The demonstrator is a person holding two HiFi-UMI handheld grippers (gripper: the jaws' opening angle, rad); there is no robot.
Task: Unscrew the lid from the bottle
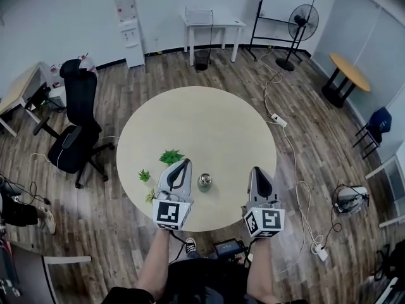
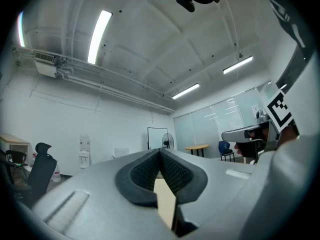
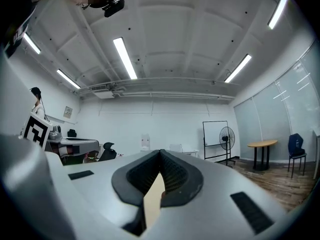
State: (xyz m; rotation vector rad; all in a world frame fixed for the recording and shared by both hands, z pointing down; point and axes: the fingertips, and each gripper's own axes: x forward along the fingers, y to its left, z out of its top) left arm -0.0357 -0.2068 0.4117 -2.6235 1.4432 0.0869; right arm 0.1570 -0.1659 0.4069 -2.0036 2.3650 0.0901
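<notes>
A small glass bottle (image 1: 204, 182) with a metal lid stands upright on the round beige table (image 1: 209, 128), near its front edge. My left gripper (image 1: 184, 164) rests on the table just left of the bottle, shut and holding nothing. To the bottle's right lies my right gripper (image 1: 257, 171), also shut and empty. Neither touches the bottle. In the left gripper view the left gripper (image 2: 160, 153) points level across the room, its jaws closed tip to tip. The right gripper (image 3: 160, 154) looks the same in the right gripper view. The bottle appears in neither gripper view.
Small green plant sprigs (image 1: 170, 156) lie on the table left of my left gripper. A black office chair (image 1: 77, 125) stands left of the table. A cable with a power strip (image 1: 279, 120) runs over the floor on the right. A fan (image 1: 302, 24) and white desk (image 1: 212, 24) stand at the far wall.
</notes>
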